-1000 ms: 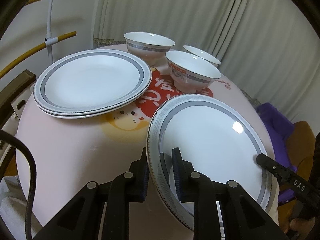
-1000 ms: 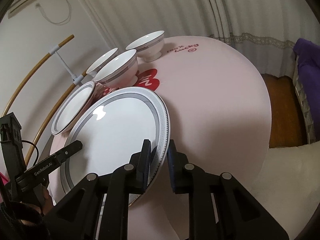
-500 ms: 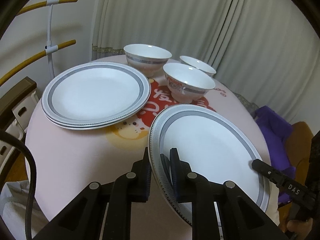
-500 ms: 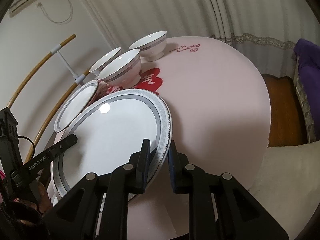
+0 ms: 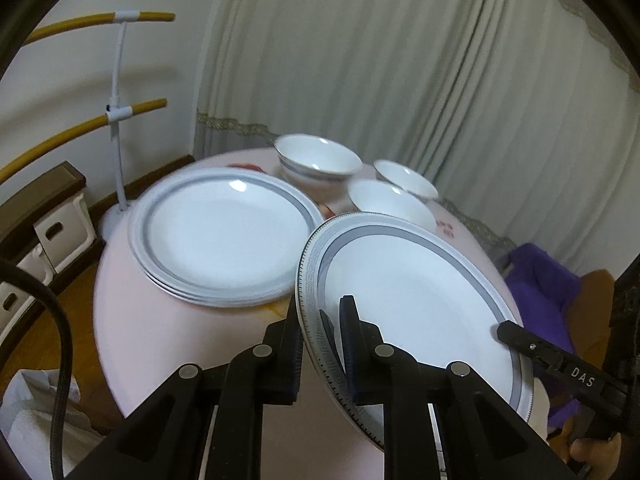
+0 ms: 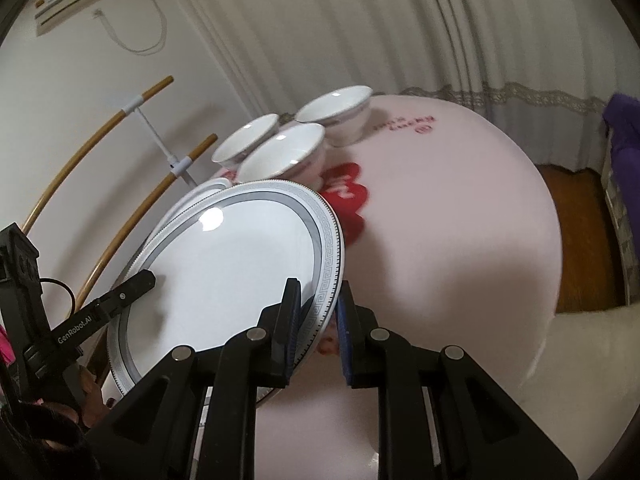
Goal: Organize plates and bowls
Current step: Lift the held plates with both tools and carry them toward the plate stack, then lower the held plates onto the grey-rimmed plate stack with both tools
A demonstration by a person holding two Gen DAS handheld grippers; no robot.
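With both sets of jaws clamped on opposite edges of the same plate, the left gripper pinches the patterned rim at the near left and the right gripper pinches the rim on the far side of it; in the left wrist view the right tool's black finger lies across that rim at the lower right. The left jaws have tightened slightly in the last second and now hold firm on the rim.

The change: a second ago the plate sat flat on the pink table, covering part of the red print. Now it is off the surface and higher in both views, its far edge overlapping the nearest bowl in the left wrist view, and the background is smeared with motion. Both hands have risen together, and the plate rides roughly level.

Beyond it: the plate stack sits to the left (two or three plates deep, I cannot count surely), well clear of the carried plate. Three bowls cluster behind, untouched.

Judgement: the lift is done and the carry toward the stack is likely next. Once this plate lands there, only the bowls remain to nest. Risk lies in uneven hand heights tipping the plate.
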